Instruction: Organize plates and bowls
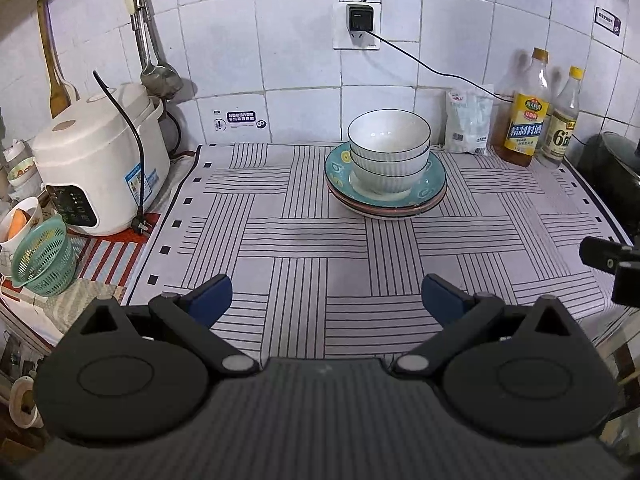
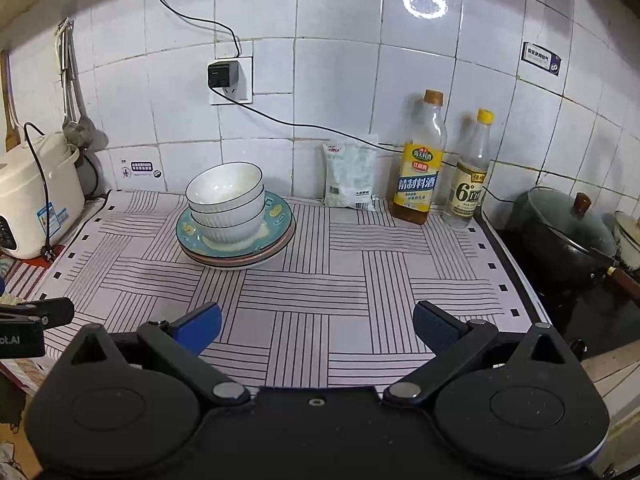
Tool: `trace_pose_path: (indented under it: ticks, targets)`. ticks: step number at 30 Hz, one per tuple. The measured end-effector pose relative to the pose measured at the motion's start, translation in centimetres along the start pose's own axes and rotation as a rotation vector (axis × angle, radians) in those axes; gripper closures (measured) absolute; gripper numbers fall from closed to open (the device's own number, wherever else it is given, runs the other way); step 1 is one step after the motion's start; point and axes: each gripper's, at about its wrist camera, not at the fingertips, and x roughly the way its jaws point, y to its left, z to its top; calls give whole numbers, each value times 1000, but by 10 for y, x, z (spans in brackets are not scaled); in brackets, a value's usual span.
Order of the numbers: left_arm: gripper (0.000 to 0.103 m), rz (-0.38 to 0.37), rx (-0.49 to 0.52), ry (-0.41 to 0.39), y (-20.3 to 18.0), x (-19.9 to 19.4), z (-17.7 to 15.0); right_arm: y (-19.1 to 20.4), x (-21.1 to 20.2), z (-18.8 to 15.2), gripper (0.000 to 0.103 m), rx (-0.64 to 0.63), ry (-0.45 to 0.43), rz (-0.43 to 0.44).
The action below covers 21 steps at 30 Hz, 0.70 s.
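Three white ribbed bowls [image 1: 389, 148] are nested in a stack on top of stacked plates [image 1: 430, 184], the top plate teal with yellow marks. The stack stands at the back of the striped mat near the wall. It also shows in the right wrist view: bowls [image 2: 226, 204], plates [image 2: 276, 216]. My left gripper [image 1: 326, 300] is open and empty, well in front of the stack. My right gripper [image 2: 316, 328] is open and empty, in front and to the right of the stack.
A white rice cooker [image 1: 100, 164] and a green basket [image 1: 44, 256] stand at the left. A white bag [image 2: 350, 176] and two bottles [image 2: 418, 164] stand against the wall at right. A black lidded pot [image 2: 568, 232] sits on the stove at far right.
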Motion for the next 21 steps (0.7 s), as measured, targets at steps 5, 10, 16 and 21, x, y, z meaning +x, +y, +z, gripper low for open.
trace_pose_path:
  ticks: [5,10,16,21]
  targets:
    - [0,12,-15,4,4,2,1,2,1,0,0,-15,-1,2]
    - [0,9,-41,-9,8,1,2,2,3,0,0,-14,1,-2]
    - [0,14,-36,-18,9,0,2,1,2,-1,0,-15,1,-5]
    - [0,15,-38,-24,8,-3,2,1,2,-2,0,-16,2,-4]
